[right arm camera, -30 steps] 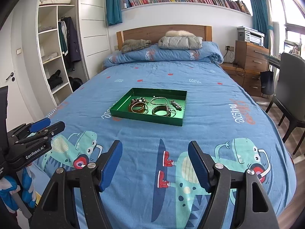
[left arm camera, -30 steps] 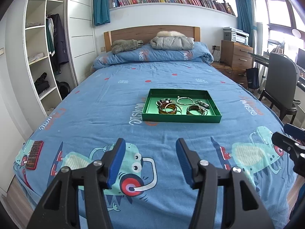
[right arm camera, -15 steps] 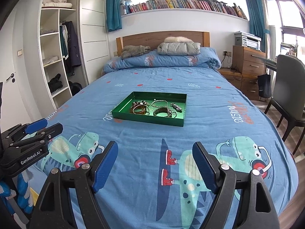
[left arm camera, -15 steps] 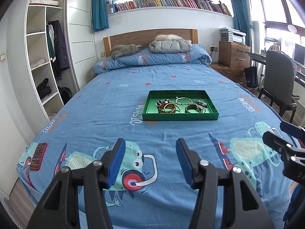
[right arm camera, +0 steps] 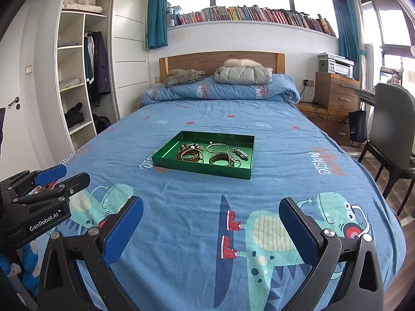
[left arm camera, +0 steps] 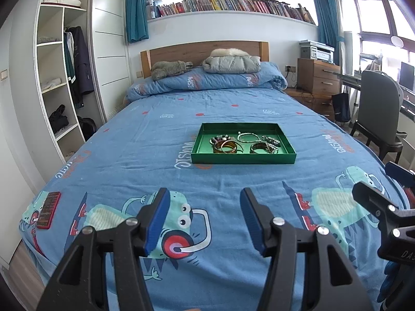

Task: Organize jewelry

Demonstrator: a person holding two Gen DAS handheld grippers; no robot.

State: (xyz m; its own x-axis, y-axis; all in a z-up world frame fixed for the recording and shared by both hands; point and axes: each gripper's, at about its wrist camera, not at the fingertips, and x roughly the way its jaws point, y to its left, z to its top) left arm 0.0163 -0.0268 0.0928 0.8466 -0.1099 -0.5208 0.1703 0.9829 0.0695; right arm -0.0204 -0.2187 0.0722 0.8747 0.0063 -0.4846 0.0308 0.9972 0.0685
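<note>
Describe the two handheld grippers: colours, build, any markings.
Both match. The left gripper and right gripper have black angular plastic arms with triangular cutouts and silver screw heads, ending in flat rectangular blue pads. Seen from the right wrist, the left unit's body carries white "GenRobot.AI" lettering. No cables or sleeves visible.

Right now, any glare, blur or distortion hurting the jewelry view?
Left wrist view: windows blown out, strong fisheye bending at the edges, green tray sharp, bracelets small. Right wrist view: same backlight and bending, tray clear, chair softly blurred.
</note>
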